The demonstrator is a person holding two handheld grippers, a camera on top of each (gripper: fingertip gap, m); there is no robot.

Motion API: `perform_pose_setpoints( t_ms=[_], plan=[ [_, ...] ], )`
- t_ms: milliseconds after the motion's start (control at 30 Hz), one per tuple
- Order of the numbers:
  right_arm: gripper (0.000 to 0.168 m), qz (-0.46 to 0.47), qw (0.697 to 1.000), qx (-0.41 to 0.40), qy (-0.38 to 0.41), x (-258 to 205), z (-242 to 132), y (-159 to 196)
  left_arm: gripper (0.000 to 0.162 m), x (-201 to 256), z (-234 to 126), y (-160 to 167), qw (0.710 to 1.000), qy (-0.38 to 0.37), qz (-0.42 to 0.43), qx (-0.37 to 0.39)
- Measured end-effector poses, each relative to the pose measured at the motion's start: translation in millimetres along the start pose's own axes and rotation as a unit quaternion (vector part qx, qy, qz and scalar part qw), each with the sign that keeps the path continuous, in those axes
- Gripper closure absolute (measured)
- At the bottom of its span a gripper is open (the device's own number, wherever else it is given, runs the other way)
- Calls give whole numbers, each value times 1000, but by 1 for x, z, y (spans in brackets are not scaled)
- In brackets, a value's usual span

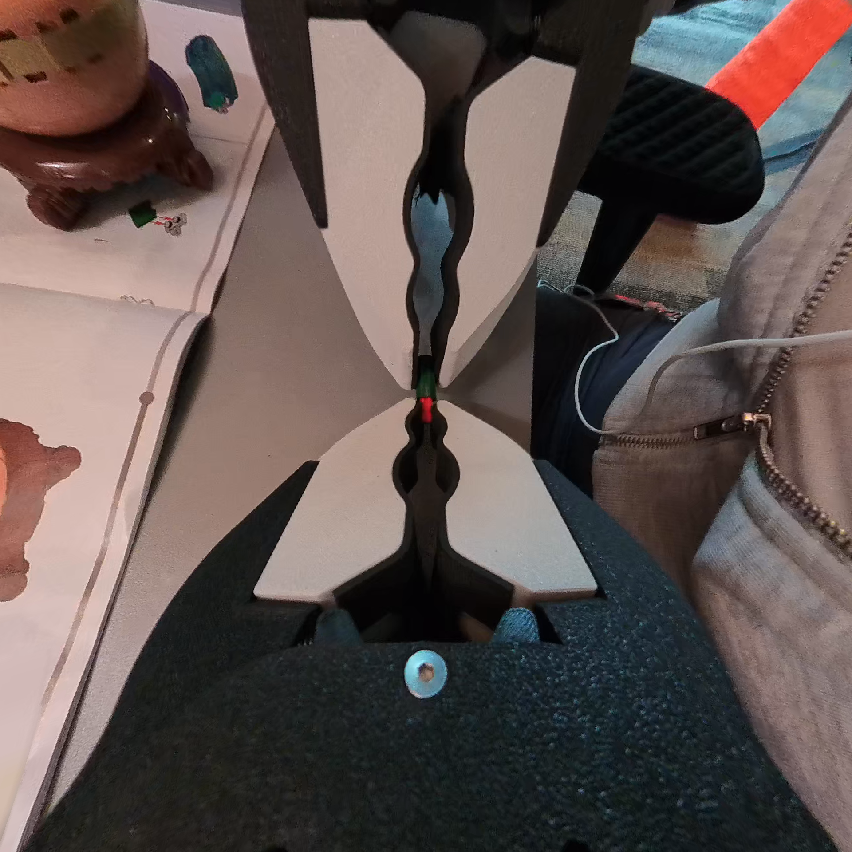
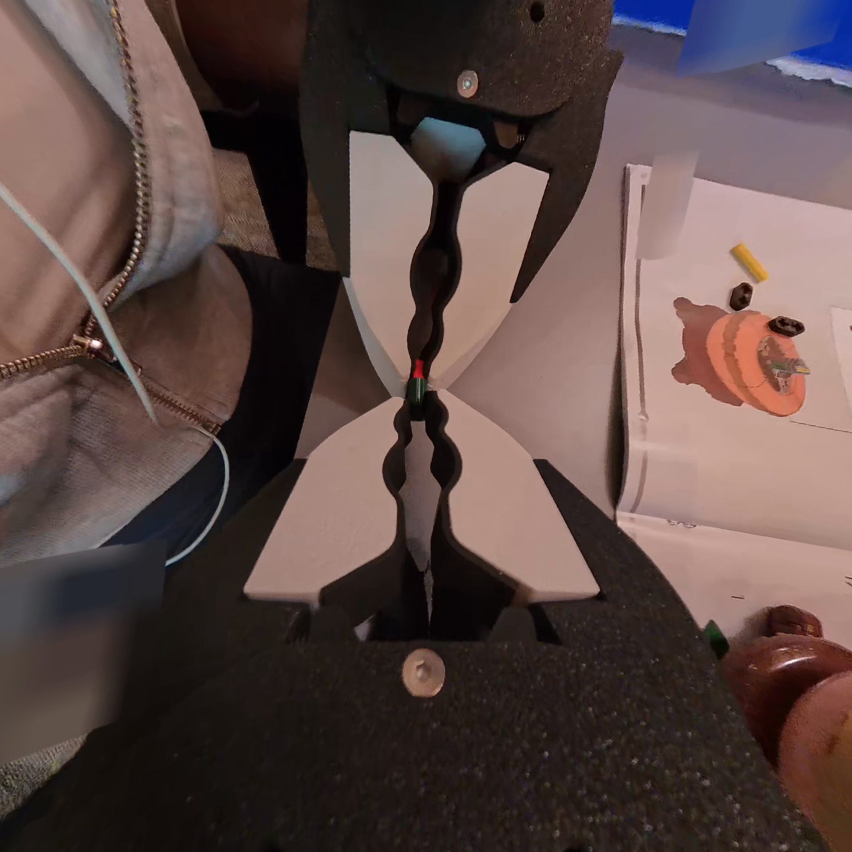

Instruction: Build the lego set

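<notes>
grey table (image 1: 286, 322); left tongs (image 1: 426, 410) clench red piece (image 1: 426, 409), right tongs (image 2: 417, 405) clench green piece (image 2: 416, 392).

Seeing soft, warm indoor light my end, no harsh glare. Heavy fisheye stretch at edges. Right wrist view blurrier, corners smeared.

Each set of tongs, the left tongs (image 1: 426, 400) and the right tongs (image 2: 417, 400), has a black, grainy-textured body, pale grey curved fingers (image 1: 364, 525) with wavy black inner edges, and one silver screw (image 1: 425, 675). The person wears a grey zip-up jacket (image 1: 760, 507) with a metal zipper (image 1: 733, 431); a thin white cable (image 1: 654, 373) crosses it.
</notes>
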State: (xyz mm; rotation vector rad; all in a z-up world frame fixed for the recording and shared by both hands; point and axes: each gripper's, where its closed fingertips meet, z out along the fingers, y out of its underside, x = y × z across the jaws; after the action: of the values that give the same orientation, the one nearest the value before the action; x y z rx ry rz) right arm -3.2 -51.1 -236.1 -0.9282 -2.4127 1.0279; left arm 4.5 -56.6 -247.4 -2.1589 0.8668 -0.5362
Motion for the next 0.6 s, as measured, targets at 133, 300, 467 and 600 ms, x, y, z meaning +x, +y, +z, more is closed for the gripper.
perform_pose_setpoints(
  t_ms=[133,300,467,600],
  plan=[
    [163,20,999,44,5,1,-5,-7,160,1,-5,-6,999,17,-13,31],
    [162,25,996,87,11,7,-14,-14,152,-2,-17,-19,995,25,-33,92],
    [162,31,994,101,17,8,-19,-17,157,-3,-30,-29,987,33,-37,150],
    [162,30,993,108,20,8,-21,-18,159,-3,-31,-31,987,23,-25,159]
  ],
)
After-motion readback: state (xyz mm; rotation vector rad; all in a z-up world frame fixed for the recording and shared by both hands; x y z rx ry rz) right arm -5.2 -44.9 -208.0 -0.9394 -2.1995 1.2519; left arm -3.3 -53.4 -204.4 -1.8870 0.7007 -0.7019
